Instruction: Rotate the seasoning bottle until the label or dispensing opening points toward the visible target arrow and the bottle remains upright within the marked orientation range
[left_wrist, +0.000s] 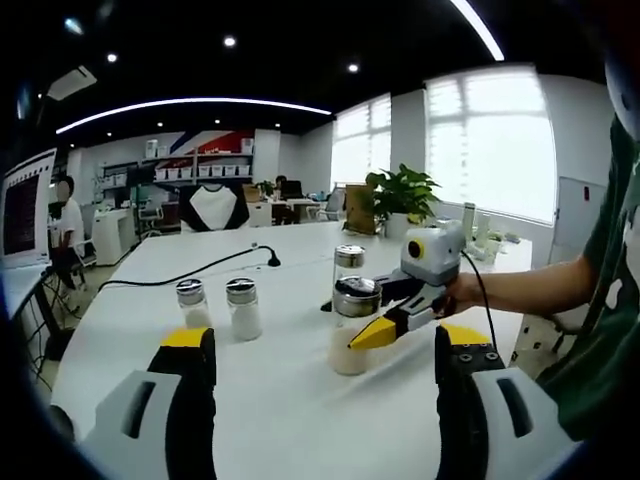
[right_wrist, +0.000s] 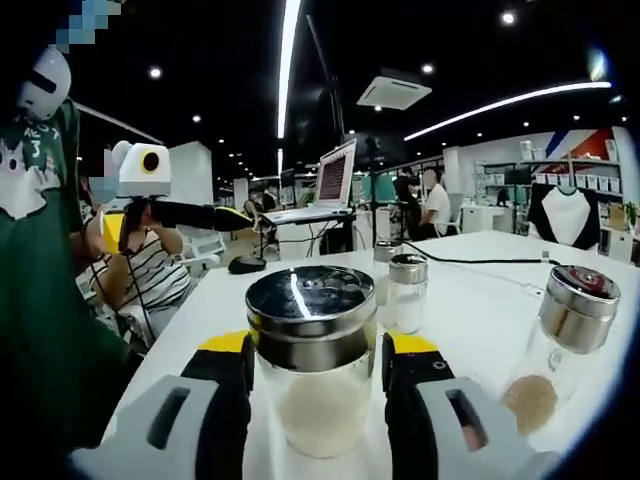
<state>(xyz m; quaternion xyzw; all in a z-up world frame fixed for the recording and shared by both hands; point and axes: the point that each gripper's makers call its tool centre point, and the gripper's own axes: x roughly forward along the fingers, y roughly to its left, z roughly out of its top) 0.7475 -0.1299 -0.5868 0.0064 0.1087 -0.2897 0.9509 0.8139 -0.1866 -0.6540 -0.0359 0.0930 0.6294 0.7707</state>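
Note:
The seasoning bottle (right_wrist: 312, 350), clear glass with a steel lid and white grains inside, stands upright on the white table (right_wrist: 470, 320). My right gripper (right_wrist: 315, 345) is shut on it, with one jaw on each side of the glass. In the left gripper view the same bottle (left_wrist: 350, 330) stands mid-table, and the right gripper (left_wrist: 385, 328) reaches it from the right, held by a hand. My left gripper (left_wrist: 325, 338) hovers open in front of the bottle, holding nothing. It also appears raised at the upper left as the left gripper (right_wrist: 235, 215).
Two small white-filled shakers (left_wrist: 218, 305) stand left of the bottle, and a taller jar (left_wrist: 348, 265) stands behind it. A jar with brown grains (right_wrist: 560, 340) is at the right. A black cable (left_wrist: 190, 272) crosses the table. A laptop (right_wrist: 328, 185), a plant (left_wrist: 400, 195) and seated people lie beyond.

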